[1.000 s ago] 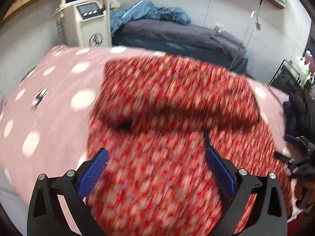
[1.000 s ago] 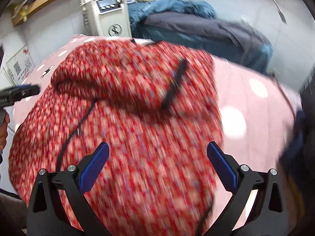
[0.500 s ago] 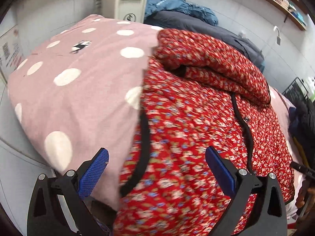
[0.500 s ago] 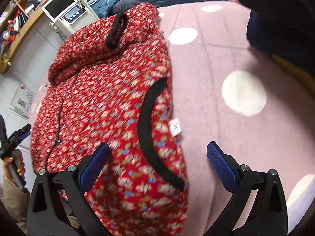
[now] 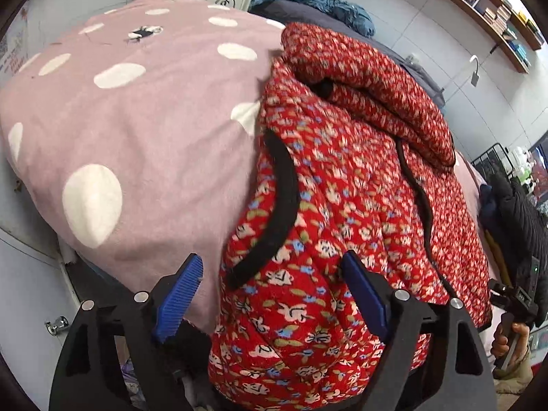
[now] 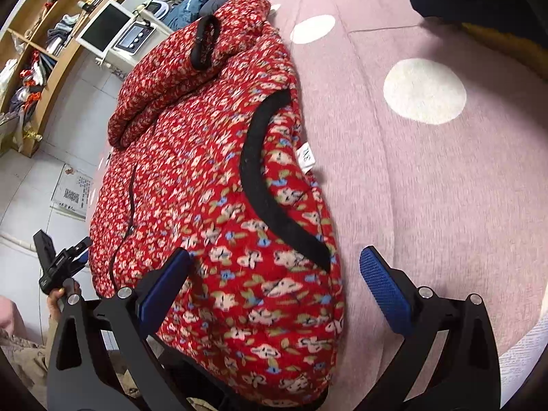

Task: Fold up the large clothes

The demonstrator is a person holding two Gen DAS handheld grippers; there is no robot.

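Now the red floral jacket (image 5: 342, 205) lies on a pink polka-dot blanket (image 5: 137, 130), its lower part draped over the blanket's near edge. Its far end is folded back on itself into a thick roll (image 6: 178, 68). Black trim (image 6: 270, 185) curves along one armhole, and a white tag (image 6: 306, 158) sticks out beside it. The left claw (image 5: 270, 298) stands wide open, holding nothing, blue pads either side of the hanging hem. The right claw (image 6: 281, 291) is likewise wide open and empty, one pad against the jacket's near end and the other over bare blanket.
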